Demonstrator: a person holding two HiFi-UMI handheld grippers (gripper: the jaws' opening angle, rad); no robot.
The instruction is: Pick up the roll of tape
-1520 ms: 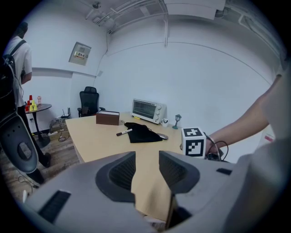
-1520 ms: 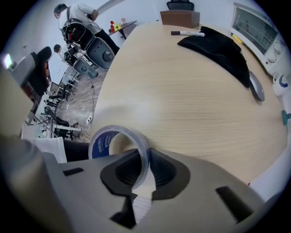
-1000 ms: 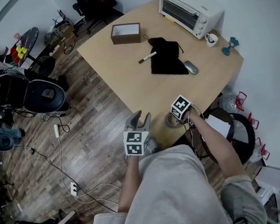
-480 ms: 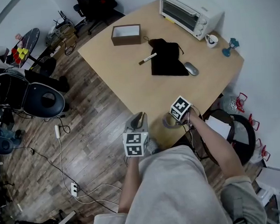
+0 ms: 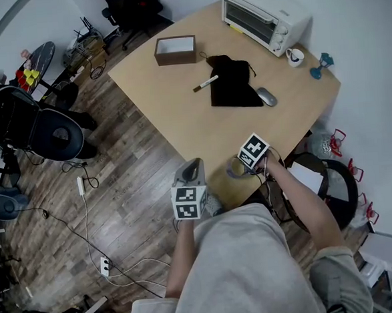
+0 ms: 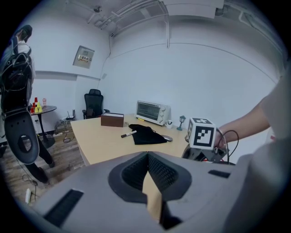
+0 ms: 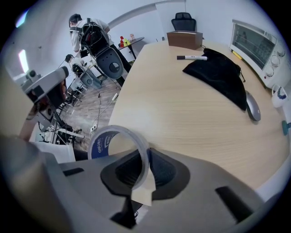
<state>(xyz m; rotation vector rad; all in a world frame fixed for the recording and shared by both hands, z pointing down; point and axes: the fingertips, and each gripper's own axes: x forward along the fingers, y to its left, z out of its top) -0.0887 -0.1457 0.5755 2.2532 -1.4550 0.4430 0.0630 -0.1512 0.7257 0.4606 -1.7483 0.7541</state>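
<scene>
The roll of clear tape (image 7: 137, 142), with a blue label inside its core, stands pinched by its rim between the jaws of my right gripper (image 7: 144, 164), which is shut on it. In the head view the tape roll (image 5: 234, 168) hangs just above the near edge of the wooden table (image 5: 179, 113), under the right gripper (image 5: 241, 169). My left gripper (image 5: 192, 165) is held over the floor left of the table corner. Its jaws have just been closing and now meet with nothing between them (image 6: 148, 158).
Farther back on the table lie a black cloth (image 5: 233, 81), a marker (image 5: 205, 83), a mouse (image 5: 267, 96), a brown box (image 5: 175, 48), a toaster oven (image 5: 263, 17) and a mug (image 5: 295, 56). A black chair (image 5: 54, 132) and cables are on the floor at left.
The left gripper's jaws went from wide open to shut. The right gripper rose slightly with the tape roll in it.
</scene>
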